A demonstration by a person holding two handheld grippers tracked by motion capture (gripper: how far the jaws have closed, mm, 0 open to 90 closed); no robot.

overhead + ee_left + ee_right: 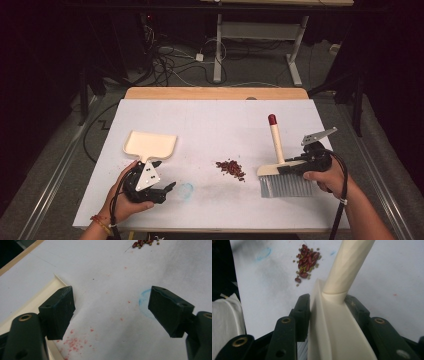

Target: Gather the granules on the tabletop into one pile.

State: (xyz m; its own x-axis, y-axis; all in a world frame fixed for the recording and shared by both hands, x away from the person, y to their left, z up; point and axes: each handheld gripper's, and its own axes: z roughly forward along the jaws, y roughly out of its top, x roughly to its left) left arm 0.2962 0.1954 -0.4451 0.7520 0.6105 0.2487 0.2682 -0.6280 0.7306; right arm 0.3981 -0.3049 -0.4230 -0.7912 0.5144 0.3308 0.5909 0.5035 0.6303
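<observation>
A cream dustpan (150,144) lies on the white table (215,120) at the left, its handle toward me. My left gripper (170,189) rests just in front of that handle, open and holding nothing; in the left gripper view (111,311) the dustpan's edge (37,298) shows beside one jaw. A small pile of red and green beans (230,168) lies at the table's middle, also seen as the beans (307,261). My right gripper (300,166) is shut on the head of a cream brush (282,170) with grey bristles and a red-tipped handle; the brush (334,322) sits between both jaws.
A blue ring mark (186,189) is drawn on the table near my left gripper. Faint red stains (75,341) dot the surface. A wooden strip (215,93) runs along the far edge. Cables and table legs lie on the floor beyond.
</observation>
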